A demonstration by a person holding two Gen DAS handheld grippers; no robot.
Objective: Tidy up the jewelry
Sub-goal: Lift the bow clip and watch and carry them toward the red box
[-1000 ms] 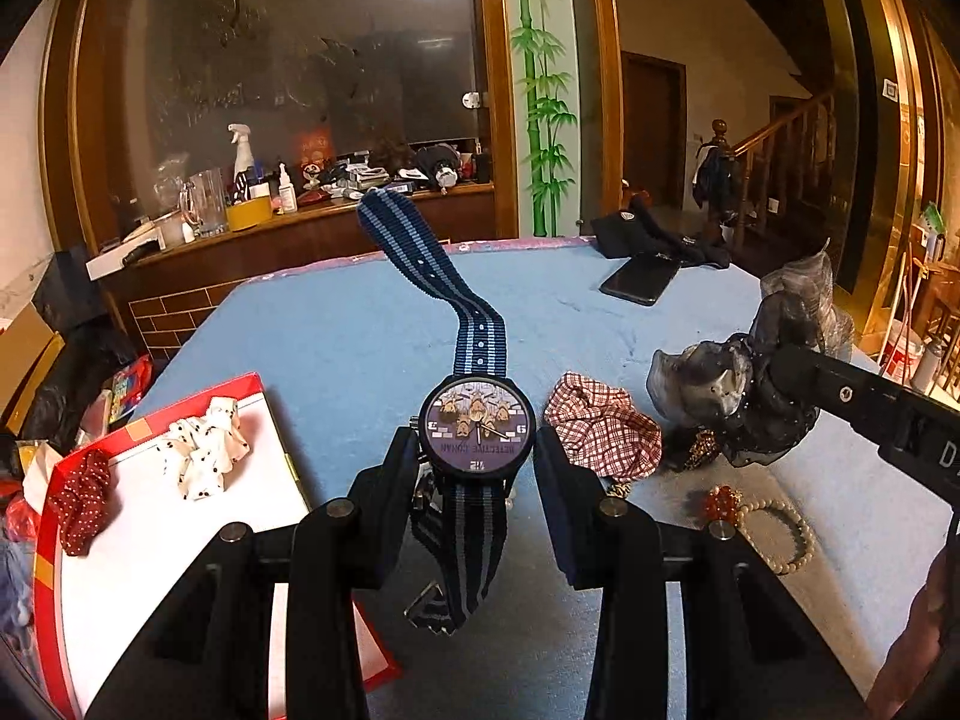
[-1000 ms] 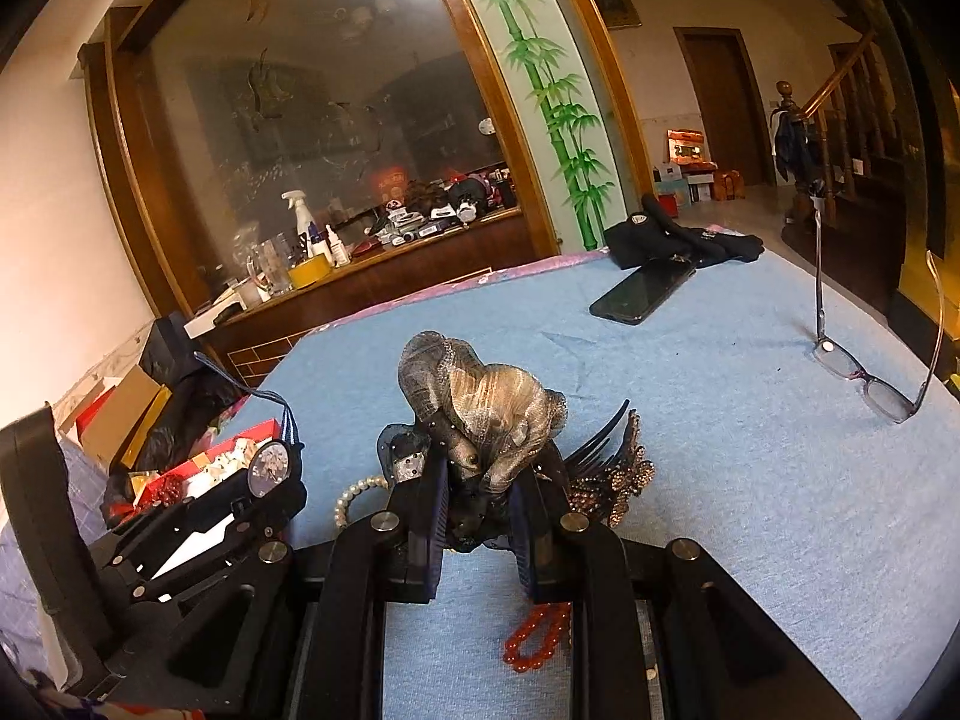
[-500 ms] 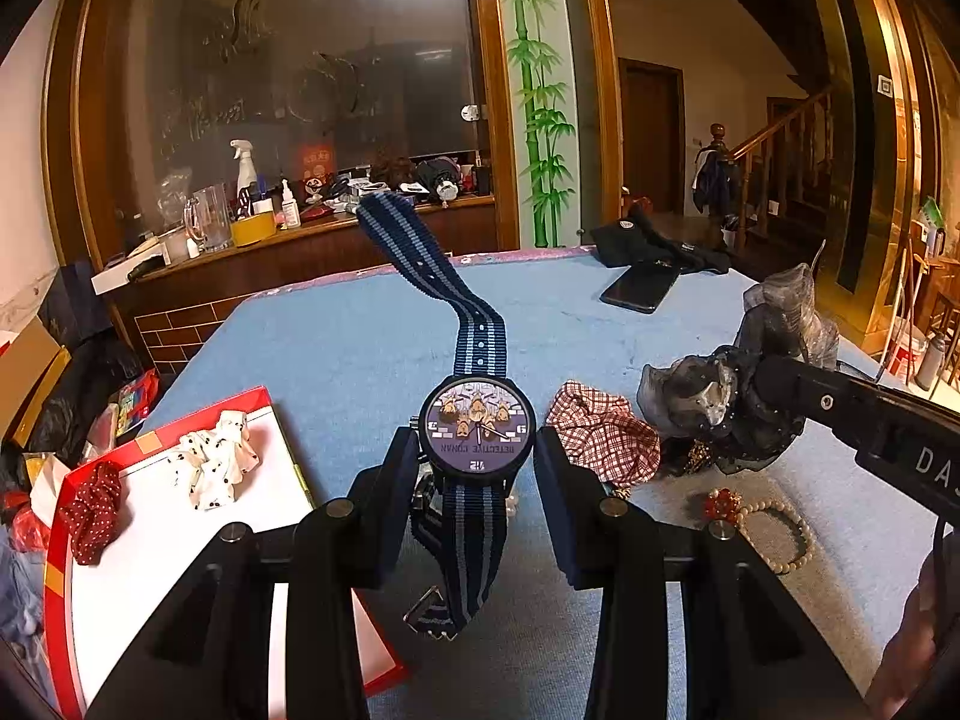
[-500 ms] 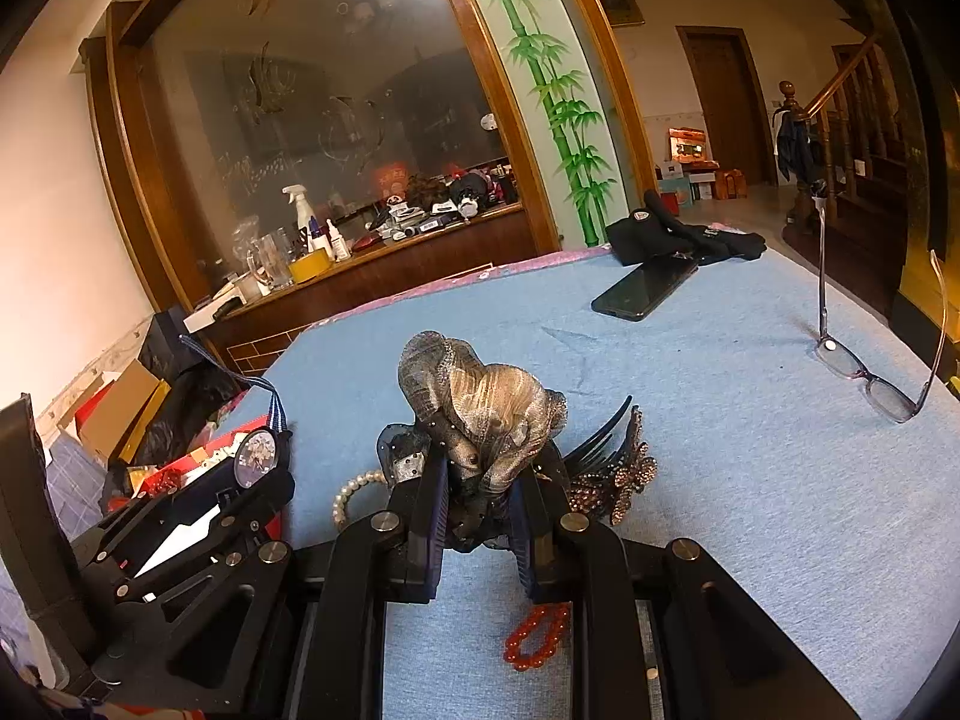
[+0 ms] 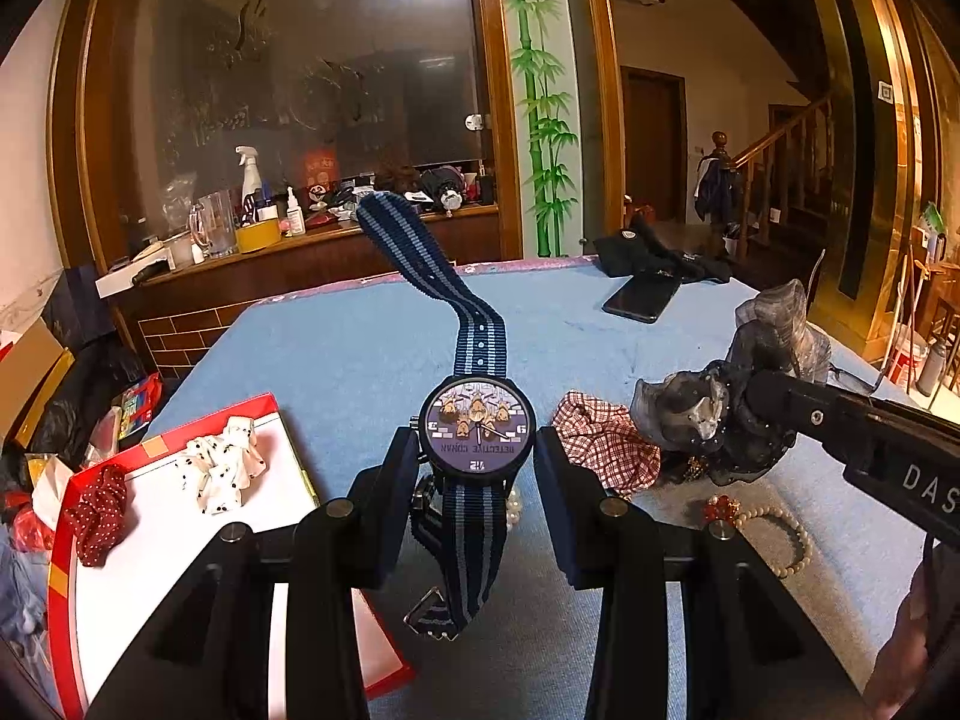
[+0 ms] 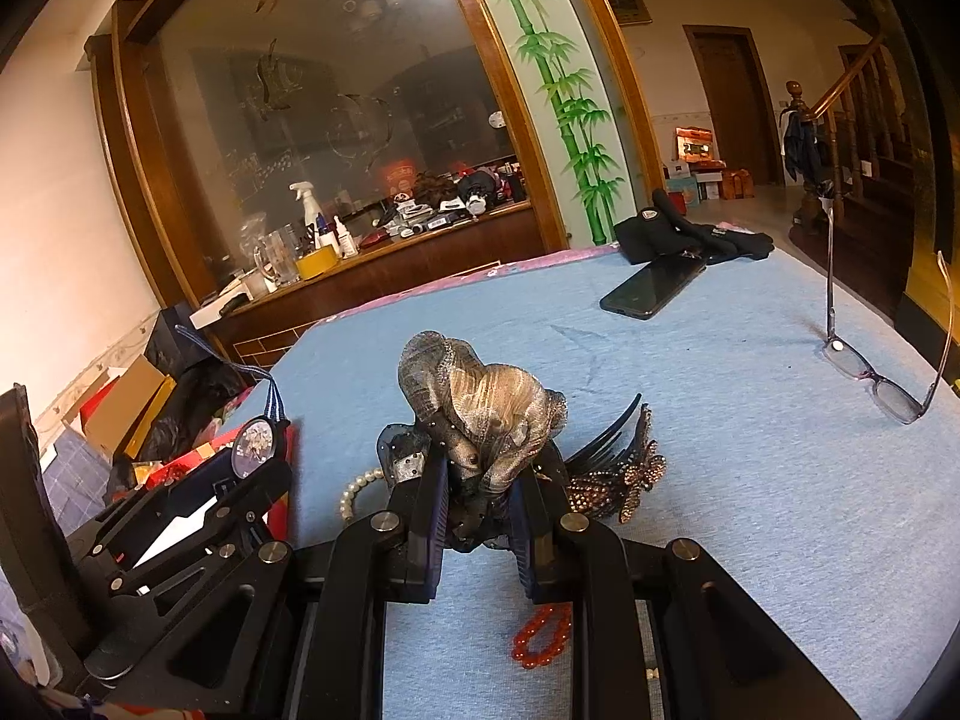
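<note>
While both hands hold steady since a second ago | our left fingers clasp the wristwatch beside the red-rimmed box | right fingers pinch the mesh hair bow above the worktop | neither stowed yet

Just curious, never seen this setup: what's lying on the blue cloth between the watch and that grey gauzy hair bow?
In the left wrist view, a red-and-white checked fabric piece lies between the watch and the grey hair bow.
</note>
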